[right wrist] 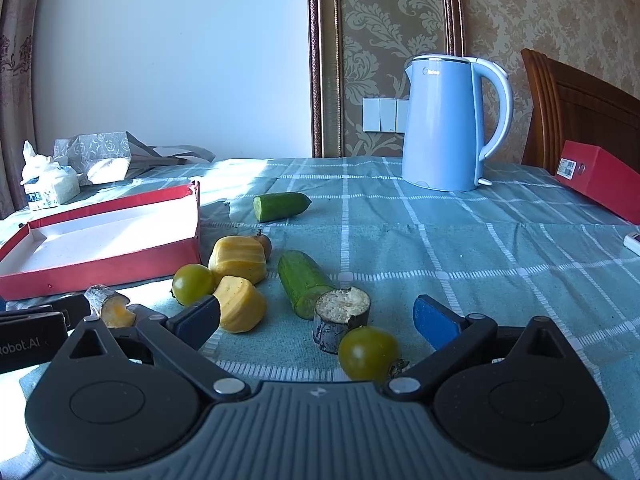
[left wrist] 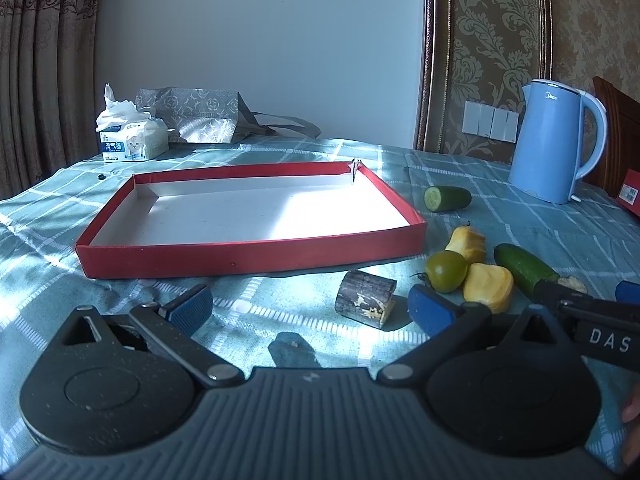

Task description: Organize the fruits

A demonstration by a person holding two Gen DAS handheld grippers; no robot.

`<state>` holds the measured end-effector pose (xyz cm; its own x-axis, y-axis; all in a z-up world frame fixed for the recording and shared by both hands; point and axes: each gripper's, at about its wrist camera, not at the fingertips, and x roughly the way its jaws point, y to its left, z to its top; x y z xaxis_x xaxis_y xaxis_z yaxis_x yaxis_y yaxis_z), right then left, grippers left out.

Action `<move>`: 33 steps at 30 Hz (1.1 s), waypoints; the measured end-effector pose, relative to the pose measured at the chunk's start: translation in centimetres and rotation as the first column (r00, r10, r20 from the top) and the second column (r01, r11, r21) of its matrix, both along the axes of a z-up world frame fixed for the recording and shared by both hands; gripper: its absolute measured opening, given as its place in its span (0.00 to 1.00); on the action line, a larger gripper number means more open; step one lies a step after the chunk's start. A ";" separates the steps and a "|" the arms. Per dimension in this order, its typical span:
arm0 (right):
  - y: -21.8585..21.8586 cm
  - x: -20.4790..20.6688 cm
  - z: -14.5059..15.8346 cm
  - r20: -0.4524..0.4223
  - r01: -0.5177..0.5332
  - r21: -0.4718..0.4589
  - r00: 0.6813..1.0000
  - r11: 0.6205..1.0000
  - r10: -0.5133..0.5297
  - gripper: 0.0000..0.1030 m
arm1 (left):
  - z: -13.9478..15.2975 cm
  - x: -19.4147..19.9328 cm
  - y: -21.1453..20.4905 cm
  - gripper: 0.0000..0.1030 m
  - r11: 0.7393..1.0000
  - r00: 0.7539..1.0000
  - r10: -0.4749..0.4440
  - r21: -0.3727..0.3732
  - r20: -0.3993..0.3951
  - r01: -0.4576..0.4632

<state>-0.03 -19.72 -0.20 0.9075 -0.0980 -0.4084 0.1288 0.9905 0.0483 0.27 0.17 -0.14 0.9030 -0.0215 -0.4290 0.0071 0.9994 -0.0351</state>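
A shallow red tray (left wrist: 248, 258) with a white floor lies on the checked cloth; it also shows in the right wrist view (right wrist: 100, 268). Beside it lie two yellow fruit pieces (right wrist: 238, 258) (right wrist: 240, 304), two green tomatoes (right wrist: 192, 284) (right wrist: 368, 354), two cucumber pieces (right wrist: 280, 206) (right wrist: 304, 282) and two dark-skinned stubs (right wrist: 340, 318) (left wrist: 366, 298). My left gripper (left wrist: 312, 314) is open and empty, with the dark stub between its fingers. My right gripper (right wrist: 318, 318) is open and empty, over the other stub and a tomato.
A blue kettle (right wrist: 448, 124) stands at the back right. A red box (right wrist: 600, 178) lies at the right edge by a wooden chair (right wrist: 580, 112). A tissue pack (left wrist: 130, 138) and a grey paper bag (left wrist: 196, 114) stand at the back left.
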 end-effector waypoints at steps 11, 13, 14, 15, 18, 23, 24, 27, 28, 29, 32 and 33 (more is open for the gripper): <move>-0.1 0.0 -0.1 0.001 0.020 0.014 1.000 1.000 -0.020 1.00 | 0.0 0.0 0.1 1.00 1.000 1.000 -0.003 -0.012 -0.002 0.003; -0.1 -0.1 -0.1 0.013 0.023 0.029 1.000 0.999 -0.023 1.00 | 0.0 0.0 0.1 1.00 1.000 1.000 -0.007 -0.015 -0.005 0.006; -0.2 -0.2 -0.1 0.019 0.029 0.030 0.999 0.999 -0.029 1.00 | 0.0 0.1 0.2 1.00 1.000 1.000 -0.007 -0.018 -0.007 0.007; -0.2 -0.3 -0.1 0.038 0.039 0.033 0.998 0.999 -0.040 1.00 | 0.0 0.1 0.2 1.00 1.000 1.000 -0.007 -0.019 -0.009 0.007; -0.5 -1.0 0.0 0.111 0.050 0.047 0.992 0.998 -0.055 1.00 | -0.1 0.2 0.4 1.00 0.999 1.000 -0.016 -0.029 -0.019 0.015; -2.3 -2.2 0.1 0.131 0.088 0.127 0.986 0.988 -0.104 1.00 | -0.2 0.5 0.8 1.00 0.998 0.999 -0.033 -0.060 -0.040 0.031; -3.1 -2.3 -0.1 0.080 0.097 0.172 0.990 0.980 -0.112 1.00 | -0.2 0.6 0.8 1.00 0.998 0.998 -0.034 -0.061 -0.043 0.031; -5.2 -2.1 -0.7 0.006 0.088 0.253 0.996 0.963 -0.092 1.00 | -0.3 0.6 0.7 1.00 0.997 0.998 -0.049 -0.063 -0.045 0.046; -5.7 -2.1 -0.9 -0.015 0.082 0.250 0.997 0.965 -0.080 1.00 | -0.3 0.7 0.6 1.00 0.997 0.997 -0.056 -0.063 -0.047 0.053; -6.1 -2.1 -1.0 -0.024 0.080 0.259 0.997 0.963 -0.076 1.00 | -0.4 0.7 0.6 1.00 0.997 0.997 -0.060 -0.062 -0.050 0.056; -6.1 -1.8 -1.0 -0.029 0.059 0.217 0.998 0.974 -0.054 1.00 | -0.4 0.7 0.5 1.00 0.997 0.997 -0.056 -0.055 -0.050 0.053; -5.8 -1.6 -0.9 -0.026 0.057 0.183 0.998 0.981 -0.053 1.00 | -0.4 0.6 0.5 1.00 0.997 0.997 -0.055 -0.055 -0.050 0.053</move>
<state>-1.63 -25.53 -1.08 0.8941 -0.0691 -0.4426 0.1855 0.9565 0.2254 0.91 0.62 -0.57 0.8766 -0.0940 -0.4719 0.0578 0.9942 -0.0905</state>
